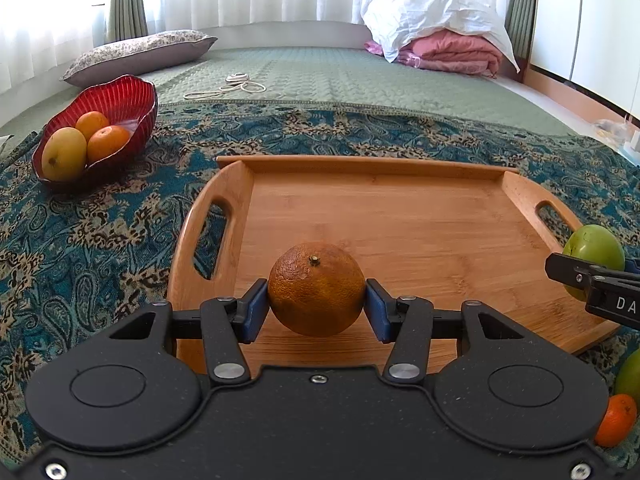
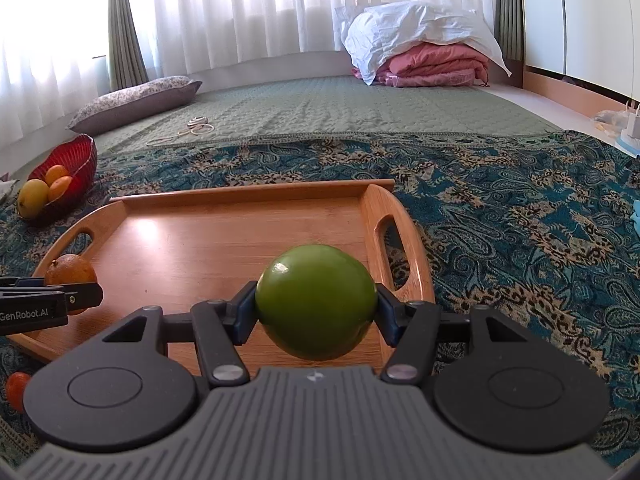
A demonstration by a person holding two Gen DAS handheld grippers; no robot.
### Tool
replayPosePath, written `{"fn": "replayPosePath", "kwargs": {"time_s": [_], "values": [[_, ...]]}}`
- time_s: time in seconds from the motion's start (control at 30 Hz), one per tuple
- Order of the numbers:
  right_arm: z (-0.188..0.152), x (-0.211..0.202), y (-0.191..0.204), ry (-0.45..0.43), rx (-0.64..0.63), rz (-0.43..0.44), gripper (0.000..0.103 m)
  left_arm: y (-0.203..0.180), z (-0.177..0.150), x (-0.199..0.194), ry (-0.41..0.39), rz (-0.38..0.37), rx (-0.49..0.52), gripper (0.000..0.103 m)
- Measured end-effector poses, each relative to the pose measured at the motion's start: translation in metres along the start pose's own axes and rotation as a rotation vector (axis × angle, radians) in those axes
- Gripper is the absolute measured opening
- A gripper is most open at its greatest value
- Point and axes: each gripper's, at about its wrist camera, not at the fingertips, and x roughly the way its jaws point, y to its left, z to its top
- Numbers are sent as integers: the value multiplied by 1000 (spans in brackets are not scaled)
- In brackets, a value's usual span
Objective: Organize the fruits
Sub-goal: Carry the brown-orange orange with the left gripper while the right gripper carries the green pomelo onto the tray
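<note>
With the left tool (image 1: 316,306) clamped on the orange (image 1: 316,288) and the right tool (image 2: 316,312) on the green fruit (image 2: 316,300), both above the wooden tray (image 1: 400,216), lower each gently, well apart, before releasing.

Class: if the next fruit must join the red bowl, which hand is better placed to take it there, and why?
Probably the left. The left gripper grips the orange over the tray's bowl-side end; the red bowl lies to its left. The right gripper holds the green fruit farther away.

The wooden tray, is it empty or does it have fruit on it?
Empty: the wooden tray shows only bare wood; both nearby fruits are held in grippers.
</note>
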Motion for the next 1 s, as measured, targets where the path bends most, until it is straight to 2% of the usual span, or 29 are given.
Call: {"fn": "replayPosePath", "kwargs": {"time_s": [1.0], "values": [[-7, 11, -2, 65, 0, -23, 63, -3, -5, 6, 4, 16, 19, 49]]}}
